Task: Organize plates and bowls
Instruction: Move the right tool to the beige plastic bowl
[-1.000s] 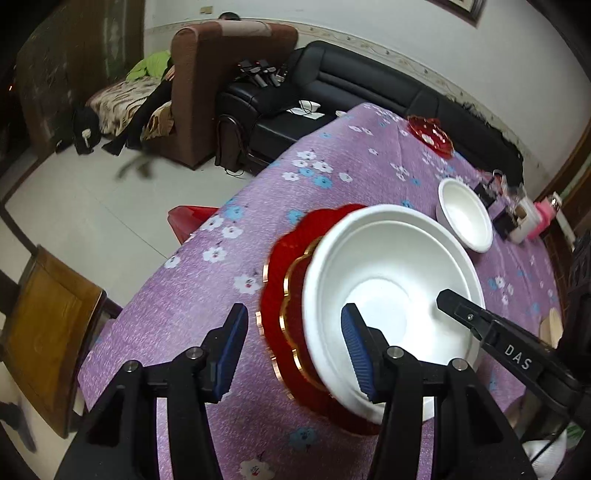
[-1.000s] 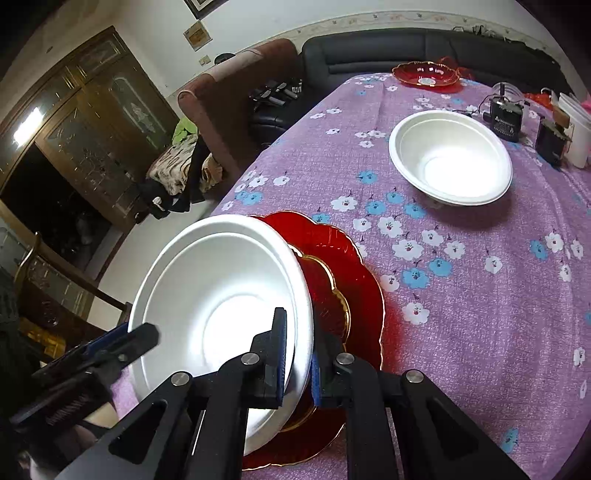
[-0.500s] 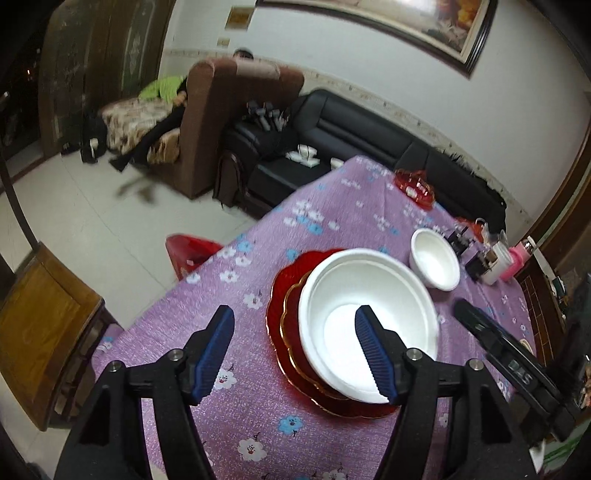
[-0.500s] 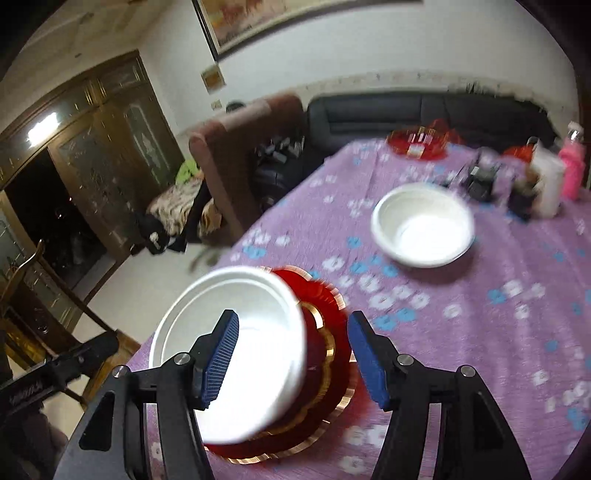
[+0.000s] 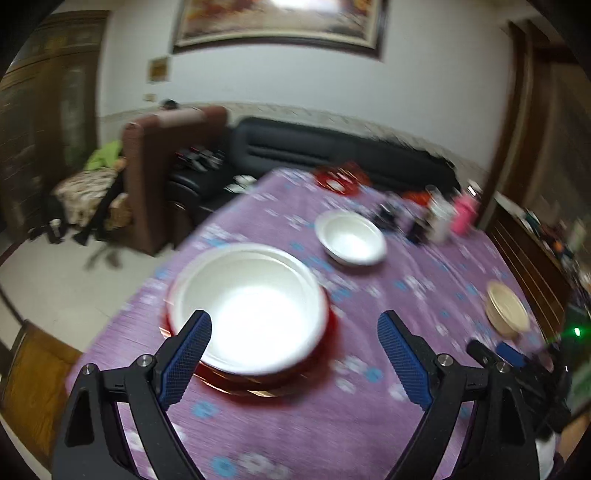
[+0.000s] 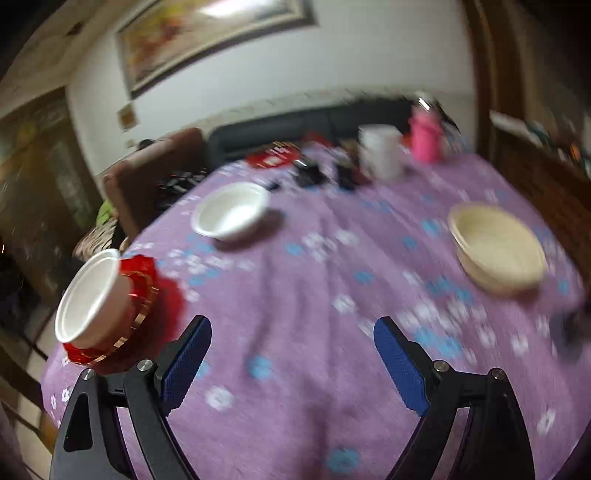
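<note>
White bowls point(image 5: 251, 306) point(image 5: 351, 240) number two, tan bowls point(image 6: 496, 249) seemingly two stacked.

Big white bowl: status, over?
Both claws, left and right, just opened, empty. Big white bowl released on red plates. Nothing in the way.

A purple floral tablecloth point(image 5: 332, 424) fills the lower frame. At upper right stand a pink bottle point(image 6: 424, 138) and a white cup point(image 6: 380, 155). A black sofa point(image 5: 314, 151) and brown armchair point(image 5: 155, 173) sit behind, under a framed painting point(image 5: 280, 26).
</note>
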A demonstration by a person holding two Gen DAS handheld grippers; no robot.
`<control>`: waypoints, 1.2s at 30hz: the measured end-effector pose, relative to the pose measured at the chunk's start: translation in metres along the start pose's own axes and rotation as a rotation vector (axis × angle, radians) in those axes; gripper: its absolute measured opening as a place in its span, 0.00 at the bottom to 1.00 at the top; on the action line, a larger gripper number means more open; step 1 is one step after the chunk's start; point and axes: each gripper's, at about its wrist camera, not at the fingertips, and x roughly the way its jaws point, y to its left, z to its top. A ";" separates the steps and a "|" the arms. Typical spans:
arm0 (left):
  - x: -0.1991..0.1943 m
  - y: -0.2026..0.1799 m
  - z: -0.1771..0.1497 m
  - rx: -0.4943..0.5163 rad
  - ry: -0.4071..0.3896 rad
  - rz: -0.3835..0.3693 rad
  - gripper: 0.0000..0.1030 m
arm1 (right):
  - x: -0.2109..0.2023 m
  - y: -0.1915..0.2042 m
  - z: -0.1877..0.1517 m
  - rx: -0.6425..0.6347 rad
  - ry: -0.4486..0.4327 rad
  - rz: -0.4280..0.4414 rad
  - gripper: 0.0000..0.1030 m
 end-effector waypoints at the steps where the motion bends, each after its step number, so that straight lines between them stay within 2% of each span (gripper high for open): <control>1: 0.002 -0.007 -0.002 0.011 0.014 -0.013 0.88 | -0.001 -0.009 -0.003 0.024 0.009 0.002 0.90; 6: 0.015 -0.045 -0.018 0.075 0.083 -0.074 0.88 | -0.007 -0.039 -0.018 0.069 0.042 -0.026 0.90; 11: 0.016 -0.065 -0.031 0.116 0.104 -0.079 0.88 | -0.017 -0.059 -0.024 0.098 0.043 -0.040 0.90; 22: 0.039 -0.071 -0.042 0.121 0.199 -0.074 0.88 | -0.015 -0.071 -0.028 0.128 0.060 -0.045 0.90; 31: 0.056 -0.092 -0.061 0.196 0.273 -0.124 0.88 | -0.011 -0.080 -0.032 0.153 0.089 -0.076 0.90; 36: 0.059 -0.087 -0.064 0.187 0.287 -0.137 0.88 | -0.012 -0.088 -0.034 0.170 0.094 -0.103 0.90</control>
